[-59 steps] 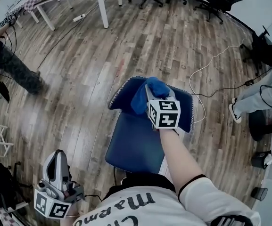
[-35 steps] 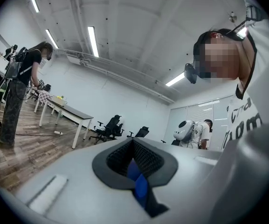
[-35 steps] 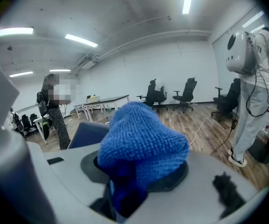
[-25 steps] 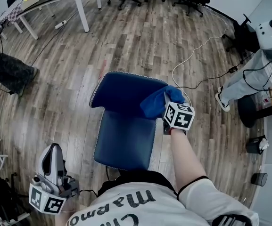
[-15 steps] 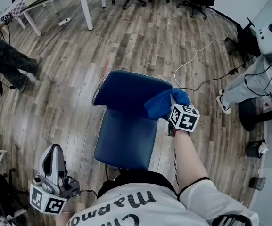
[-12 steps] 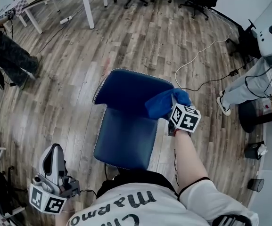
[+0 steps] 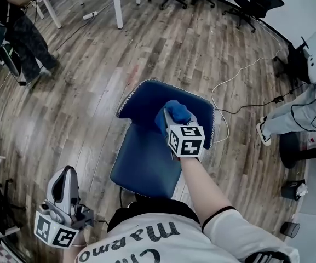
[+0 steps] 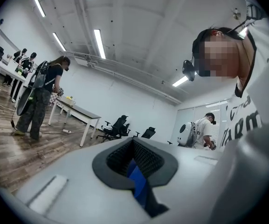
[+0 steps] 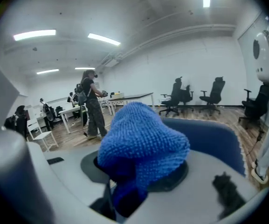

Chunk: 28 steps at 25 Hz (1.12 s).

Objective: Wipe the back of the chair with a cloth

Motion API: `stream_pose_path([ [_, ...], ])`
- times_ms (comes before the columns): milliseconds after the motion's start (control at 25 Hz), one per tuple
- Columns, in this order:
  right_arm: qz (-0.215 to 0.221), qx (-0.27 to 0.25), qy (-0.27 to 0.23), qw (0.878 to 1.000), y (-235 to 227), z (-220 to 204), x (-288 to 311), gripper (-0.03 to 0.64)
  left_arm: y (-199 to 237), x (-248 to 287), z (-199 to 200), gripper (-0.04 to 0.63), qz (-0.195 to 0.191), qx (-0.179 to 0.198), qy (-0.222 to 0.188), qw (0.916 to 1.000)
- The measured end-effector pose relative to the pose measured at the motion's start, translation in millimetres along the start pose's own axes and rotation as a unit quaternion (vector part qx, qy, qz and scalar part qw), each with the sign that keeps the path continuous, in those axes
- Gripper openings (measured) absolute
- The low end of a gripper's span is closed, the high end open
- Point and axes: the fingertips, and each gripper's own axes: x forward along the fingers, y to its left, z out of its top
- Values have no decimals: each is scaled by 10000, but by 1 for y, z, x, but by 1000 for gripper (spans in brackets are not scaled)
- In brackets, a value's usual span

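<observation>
With the right gripper (image 7: 172, 126) clamped on the bunched cloth (image 7: 175, 113) against the chair back (image 7: 144, 100) at frame centre, and the left gripper (image 7: 65, 175) closed and empty at lower left, the wipe probably wants steady pressure and overlapping passes reaching both edges.

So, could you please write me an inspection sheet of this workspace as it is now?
Surface: wooden floor; no worktable in use.
Job's things: blue chair; blue cloth against its backrest.
Clutter: power strip on the floor.
Grippers: right gripper shut on the cloth; left gripper shut, empty, held low.
Cables: white cable lies right of the chair.
Surroundings: white table, office chairs, standing person.
</observation>
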Motion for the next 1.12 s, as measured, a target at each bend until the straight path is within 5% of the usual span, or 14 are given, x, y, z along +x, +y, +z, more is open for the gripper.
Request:
stream_pose_path([
  [240, 639, -147, 222, 9976, 57, 8, 54, 170, 20, -26, 14, 8, 530, 101, 54, 9985],
  [560, 633, -518, 515, 9953, 74, 3, 99, 170, 42, -50, 17, 8, 1044, 117, -2, 9945],
  [1120, 812, -526, 392, 9945, 69, 4, 105, 158, 42, -16, 14, 8, 798, 70, 97, 9967],
])
